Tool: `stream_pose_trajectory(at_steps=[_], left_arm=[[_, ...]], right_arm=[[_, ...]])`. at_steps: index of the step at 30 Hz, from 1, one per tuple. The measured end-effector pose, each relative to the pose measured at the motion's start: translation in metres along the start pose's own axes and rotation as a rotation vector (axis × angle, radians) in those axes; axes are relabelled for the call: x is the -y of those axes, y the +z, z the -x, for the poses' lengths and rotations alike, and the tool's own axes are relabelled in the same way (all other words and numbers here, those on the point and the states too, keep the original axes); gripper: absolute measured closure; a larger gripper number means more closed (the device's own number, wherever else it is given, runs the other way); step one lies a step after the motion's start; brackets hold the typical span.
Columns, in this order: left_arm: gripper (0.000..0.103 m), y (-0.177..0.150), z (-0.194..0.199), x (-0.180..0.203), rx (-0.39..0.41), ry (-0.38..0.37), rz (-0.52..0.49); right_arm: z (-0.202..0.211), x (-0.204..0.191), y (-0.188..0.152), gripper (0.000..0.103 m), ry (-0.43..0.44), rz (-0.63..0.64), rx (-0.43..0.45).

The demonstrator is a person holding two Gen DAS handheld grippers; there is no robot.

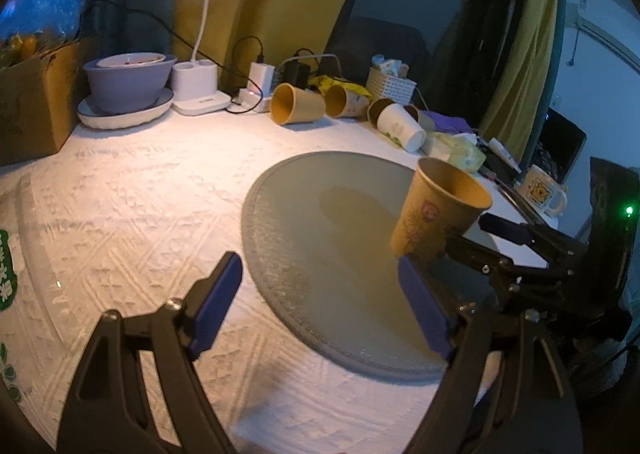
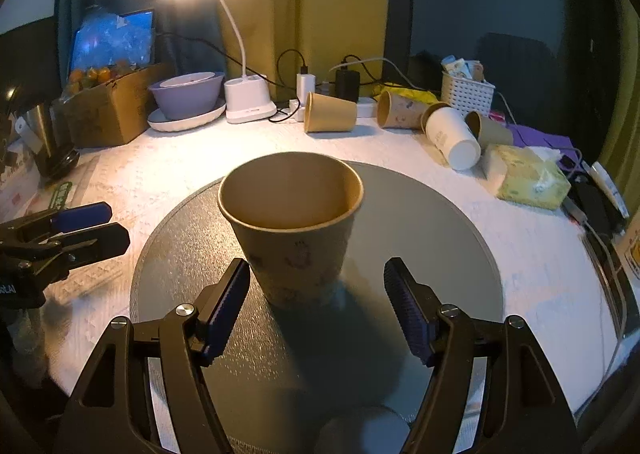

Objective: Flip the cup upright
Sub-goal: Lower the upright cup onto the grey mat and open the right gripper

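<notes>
On the round grey mat (image 2: 420, 222) near the middle of the desk (image 2: 168, 174), the brown paper cup (image 2: 294, 228) stands upright with its open mouth facing up and its base on the mat. Seen from the right wrist, the right tongs (image 2: 316, 308) are spread wide, one blue pad on each side of the cup's lower part; the left pad sits just beside the wall and the right pad is clearly apart from it, so nothing is pinched. From the left wrist, the same cup (image 1: 438, 212) stands toward the right side of the mat (image 1: 320, 214), with the right tongs (image 1: 460, 250) reaching in from the right at its base. The left tongs (image 1: 320, 306) are also spread, hovering over the near edge of the mat and holding nothing, well apart from the cup. Along the back of the desk, several other paper cups (image 2: 330, 112) lie on their sides, beside a white desk lamp (image 2: 248, 94) that is lit, a purple bowl (image 2: 188, 94) on a white plate, a white basket (image 2: 468, 92) and a green tissue pack (image 2: 528, 178)
</notes>
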State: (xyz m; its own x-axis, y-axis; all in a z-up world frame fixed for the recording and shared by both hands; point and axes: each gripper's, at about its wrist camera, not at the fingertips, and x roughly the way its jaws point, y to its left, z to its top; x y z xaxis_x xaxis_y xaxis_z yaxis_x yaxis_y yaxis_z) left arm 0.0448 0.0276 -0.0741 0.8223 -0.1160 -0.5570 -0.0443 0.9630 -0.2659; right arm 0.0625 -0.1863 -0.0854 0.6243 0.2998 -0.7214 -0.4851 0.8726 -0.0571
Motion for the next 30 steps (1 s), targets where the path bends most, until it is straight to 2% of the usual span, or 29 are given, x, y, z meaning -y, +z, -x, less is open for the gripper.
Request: stream_pose_trajectory(at_steps=[11,30], left_arm=[[0.021,-0.003,0.006,0.022,0.007,-0.010,-0.041],[0.021,0.003,0.035,0.069,0.084,-0.055,-0.142]], right_arm=[[0.022,0.010,-0.007,0.030,-0.015,-0.032,0.010],[0.074,0.023,-0.011,0.030,-0.050,-0.069,0.054]])
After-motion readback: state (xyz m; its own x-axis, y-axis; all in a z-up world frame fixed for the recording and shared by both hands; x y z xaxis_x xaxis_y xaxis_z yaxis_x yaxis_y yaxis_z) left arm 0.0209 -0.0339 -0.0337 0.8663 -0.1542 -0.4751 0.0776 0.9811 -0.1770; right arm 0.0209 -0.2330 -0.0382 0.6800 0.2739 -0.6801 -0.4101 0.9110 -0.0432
